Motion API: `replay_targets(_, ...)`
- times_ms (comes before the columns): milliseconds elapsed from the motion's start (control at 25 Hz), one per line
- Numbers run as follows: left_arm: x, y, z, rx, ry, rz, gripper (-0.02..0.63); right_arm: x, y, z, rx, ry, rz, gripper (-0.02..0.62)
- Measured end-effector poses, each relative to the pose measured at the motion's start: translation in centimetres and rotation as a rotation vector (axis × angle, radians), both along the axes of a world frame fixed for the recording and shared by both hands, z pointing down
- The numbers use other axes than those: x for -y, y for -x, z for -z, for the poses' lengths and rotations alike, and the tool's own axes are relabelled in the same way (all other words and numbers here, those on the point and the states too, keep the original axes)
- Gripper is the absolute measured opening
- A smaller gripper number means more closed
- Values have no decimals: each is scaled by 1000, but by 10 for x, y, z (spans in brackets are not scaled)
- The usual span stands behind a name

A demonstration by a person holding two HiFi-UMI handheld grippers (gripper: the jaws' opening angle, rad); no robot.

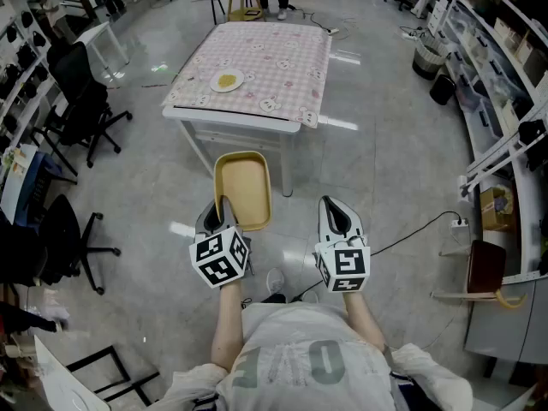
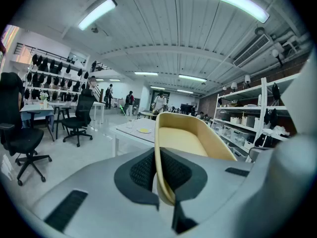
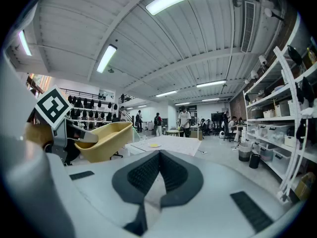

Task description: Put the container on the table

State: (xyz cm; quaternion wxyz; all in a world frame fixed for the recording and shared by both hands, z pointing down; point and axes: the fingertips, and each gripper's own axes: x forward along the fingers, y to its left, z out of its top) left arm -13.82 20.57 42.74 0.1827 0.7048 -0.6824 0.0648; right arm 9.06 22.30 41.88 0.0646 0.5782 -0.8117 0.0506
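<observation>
A shallow yellow container (image 1: 242,190) hangs in the air in front of the table (image 1: 257,67), which has a pink checked cloth. My left gripper (image 1: 224,206) is shut on the container's near rim; the rim (image 2: 157,167) runs between its black pads. The container (image 3: 103,141) also shows at the left of the right gripper view, held by the left gripper (image 3: 52,128). My right gripper (image 1: 336,213) is beside it on the right, shut, with nothing between its jaws (image 3: 159,170).
A small white plate with yellow food (image 1: 227,80) lies on the table's left part. Black office chairs (image 1: 81,101) stand at the left, shelving (image 1: 505,75) along the right, and a cable (image 1: 411,229) runs over the floor. People stand far behind the table.
</observation>
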Motion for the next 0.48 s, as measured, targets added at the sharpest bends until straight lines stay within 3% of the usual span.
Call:
replay_targets(360, 8, 17, -1, 6, -5, -2, 34, 9, 19, -8, -1, 25, 7, 29)
replay_targets(480, 14, 20, -1, 1, -19, -10, 34, 16, 25, -10, 45, 37, 14, 29)
